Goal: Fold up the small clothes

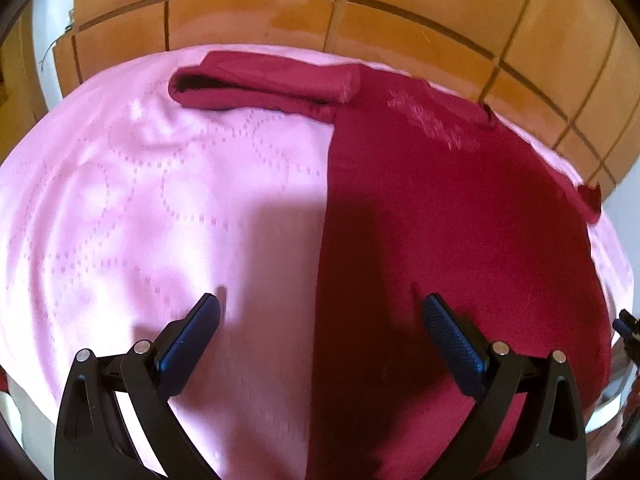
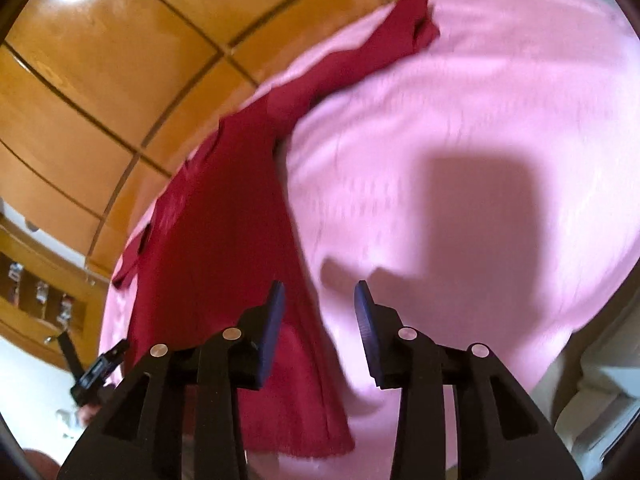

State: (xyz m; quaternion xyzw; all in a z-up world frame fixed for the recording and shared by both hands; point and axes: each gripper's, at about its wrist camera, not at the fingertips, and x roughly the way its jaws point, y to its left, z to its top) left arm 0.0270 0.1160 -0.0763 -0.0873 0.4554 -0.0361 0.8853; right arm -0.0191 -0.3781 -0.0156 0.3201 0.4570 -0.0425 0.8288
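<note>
Judged best to reach for the sleeve [image 1: 264, 84] beyond the red shirt [image 1: 460, 220] — left gripper [image 1: 320, 312] wide apart, right gripper [image 2: 320, 300] parted, both empty — and fold inward.

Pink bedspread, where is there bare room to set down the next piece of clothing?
The pink bedspread is bare beside the red garment's long straight edge, below its folded sleeve. The garment itself fills the other side, out to the tiled floor.

Bright light casts hard shadows on the pink cover [image 2: 500, 100]; right view motion-blurred, edges fisheye-bent.
</note>
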